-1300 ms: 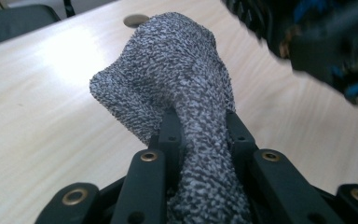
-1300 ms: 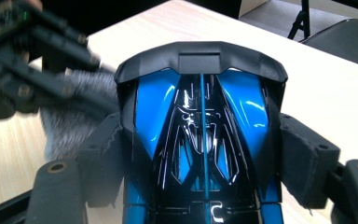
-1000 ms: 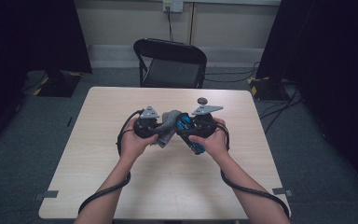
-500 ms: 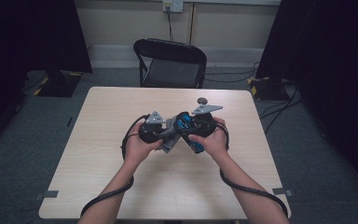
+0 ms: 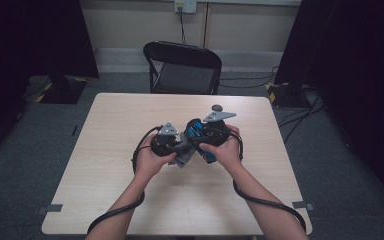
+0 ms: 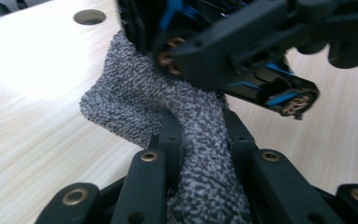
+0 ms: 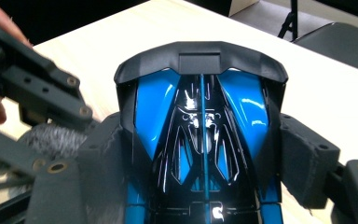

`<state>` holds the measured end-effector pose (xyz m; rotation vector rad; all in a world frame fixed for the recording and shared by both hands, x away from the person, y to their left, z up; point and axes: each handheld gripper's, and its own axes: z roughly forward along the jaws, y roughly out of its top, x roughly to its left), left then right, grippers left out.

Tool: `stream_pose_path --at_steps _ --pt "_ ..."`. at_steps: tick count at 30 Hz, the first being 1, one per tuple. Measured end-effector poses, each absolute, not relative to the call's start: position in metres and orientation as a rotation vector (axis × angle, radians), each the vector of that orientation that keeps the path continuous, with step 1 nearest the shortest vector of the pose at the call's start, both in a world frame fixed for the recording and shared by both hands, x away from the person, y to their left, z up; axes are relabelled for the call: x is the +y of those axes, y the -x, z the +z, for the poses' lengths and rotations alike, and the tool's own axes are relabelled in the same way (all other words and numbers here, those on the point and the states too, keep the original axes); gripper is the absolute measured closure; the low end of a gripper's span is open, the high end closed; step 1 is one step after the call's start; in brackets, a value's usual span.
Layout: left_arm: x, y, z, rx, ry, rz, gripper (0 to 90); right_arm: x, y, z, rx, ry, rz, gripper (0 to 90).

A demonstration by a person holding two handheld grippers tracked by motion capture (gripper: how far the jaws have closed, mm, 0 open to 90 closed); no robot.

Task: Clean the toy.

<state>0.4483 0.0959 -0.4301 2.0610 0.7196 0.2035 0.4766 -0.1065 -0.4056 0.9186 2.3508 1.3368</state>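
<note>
Pale wood grain runs across the table [image 5: 130,200], and over its middle I hold both grippers close together, lifted off the surface. From my left gripper [image 6: 200,135] outward: its two black jaws are pinched tight on a grey speckled cloth [image 6: 135,102], which is bunched into a thick roll between the pads and spreads out into a wider fold beyond them. That fold presses against the underside of the car [image 6: 242,46], whose black chassis, blue trim and copper-coloured fittings cross the top of the left gripper view, tilted down toward the right. My right gripper [image 7: 203,135] clamps this toy car across its body, one pad against each flank, with the jaws standing wide to take its width; the glossy blue and black shell and its dark end piece point away from me in the right gripper view. At the left of that view the cloth shows as a fuzzy grey patch just beside the car, with my left gripper's black linkage over it. From the high view, my left hand [image 5: 150,157] and right hand [image 5: 227,150] nearly meet, with cloth and car between them. Beyond the table stands a black folding chair [image 5: 182,67], and dark curtains [image 5: 30,35] hang at both sides of the room.
</note>
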Motion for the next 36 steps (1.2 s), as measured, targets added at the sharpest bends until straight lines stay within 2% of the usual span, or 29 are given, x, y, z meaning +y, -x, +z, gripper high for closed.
stream_pose_path --at_steps 22,36 --pt "0.054 -0.429 -0.452 0.594 -2.120 0.074 73.9 -0.107 -0.487 -0.395 2.318 -0.961 1.352 26.0" --pt "0.054 -0.423 -0.454 0.527 -2.161 0.039 73.7 -0.114 -0.495 -0.384 2.278 -0.993 1.389 26.0"
